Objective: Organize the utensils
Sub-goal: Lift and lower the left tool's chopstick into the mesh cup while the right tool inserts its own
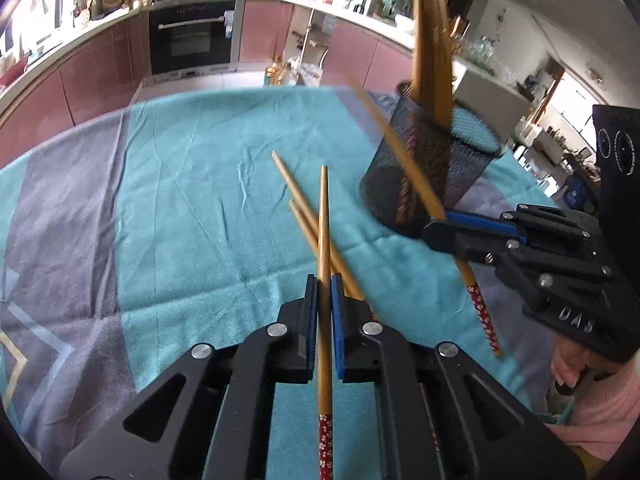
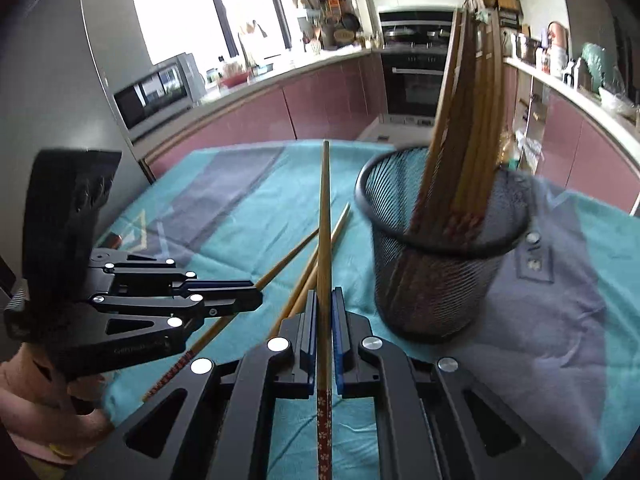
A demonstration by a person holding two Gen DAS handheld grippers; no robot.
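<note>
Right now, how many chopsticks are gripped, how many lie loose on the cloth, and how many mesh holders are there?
Chopsticks gripped: 2, one in the left gripper, one in the right gripper
Chopsticks loose on the cloth: 2
Mesh holder: 1
Total: 5, leaving out the holder's bundle, too blurred to count

From my feed I see a kitchen with glossy mauve-pink base cabinets [image 2: 256, 120] under a pale cluttered countertop [image 1: 344, 10], a black built-in oven [image 2: 412, 88], a bright daylit window [image 2: 176, 4] and a teal-and-grey tablecloth [image 1: 192, 168].
</note>
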